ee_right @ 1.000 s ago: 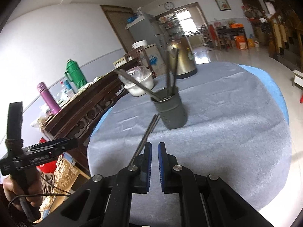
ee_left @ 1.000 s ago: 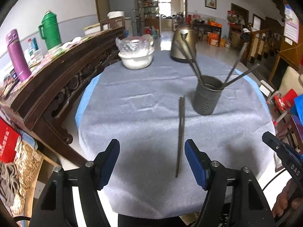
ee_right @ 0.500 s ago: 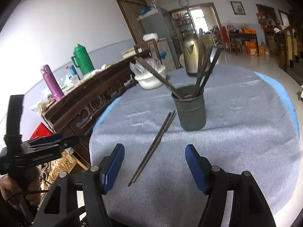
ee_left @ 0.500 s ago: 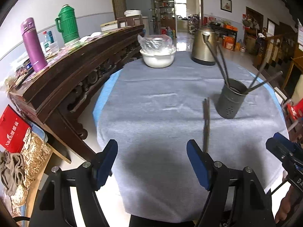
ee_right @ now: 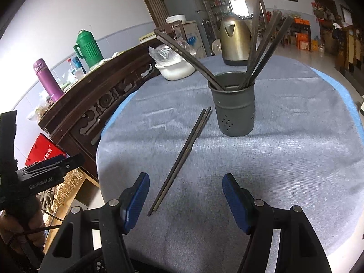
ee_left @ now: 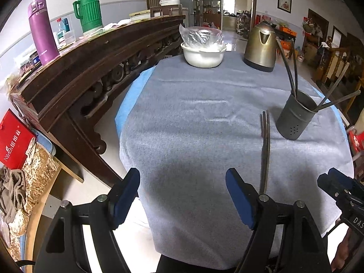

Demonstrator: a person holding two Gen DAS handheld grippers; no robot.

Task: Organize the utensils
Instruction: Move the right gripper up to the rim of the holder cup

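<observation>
Both tongs are standing open over the near edge of the surface [ee_right: 284,159], gripping nothing. Jaws of the right tongs [ee_right: 185,199] have just been opening, and the loose pair of chopsticks [ee_right: 182,159] is lying flat on the grey cloth with its near tips reaching in between the blue pads [ee_right: 136,198], touched by neither. Jaws of the left tongs [ee_left: 182,196] have also been opening a little; only bare cloth is showing between them, and the chopsticks [ee_left: 265,150] are lying just to the right of the right-hand pad.

Just beside the far tips of the loose pair, the dark perforated holder [ee_right: 234,104] is standing upright, apart from them, with several more chopsticks [ee_right: 261,52] leaning out of it in different directions. Those slanting sticks are fanning over the holder's mouth on both sides.

Farther back on the surface, a white bowl [ee_left: 203,54] covered with a clear plastic bag and a brass-coloured kettle [ee_left: 261,45] are sitting well apart from the holder. Along the left, a dark carved wooden sideboard [ee_left: 91,68] is running close to the surface's edge, carrying a purple flask [ee_left: 43,31] and a green thermos [ee_left: 88,9].
</observation>
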